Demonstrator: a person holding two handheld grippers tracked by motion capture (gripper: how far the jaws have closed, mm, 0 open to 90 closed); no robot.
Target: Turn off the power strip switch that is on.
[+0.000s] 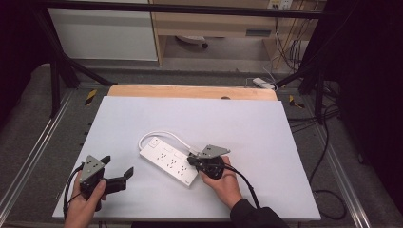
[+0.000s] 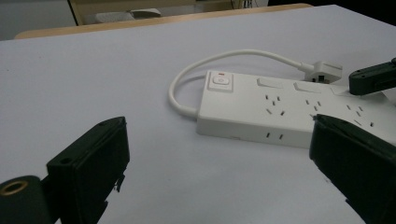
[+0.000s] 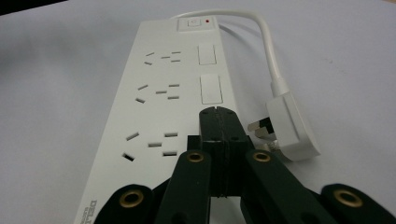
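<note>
The right claw (image 3: 217, 122) is clenched with nothing between its jaws, its closed tip resting on or just above the top face of the white power strip (image 1: 168, 163), beside the row of rocker switches and just left of the plug (image 3: 285, 128). Pressing down off-centre near this end could tip or skid the strip across the smooth white surface (image 1: 266, 142), since nothing pins it; the tip could also slide off a switch and knock the loose plug, whose short cord (image 3: 268, 44) loops back to the strip's far end and would drag it along. The left claw (image 1: 119, 175) is released, jaws spread wide, and hovers well apart from the strip, which lies ahead of it and slightly to its right with the red-lit master switch (image 2: 219, 81) at the nearer end, so it gives no bracing as it stands.
</note>
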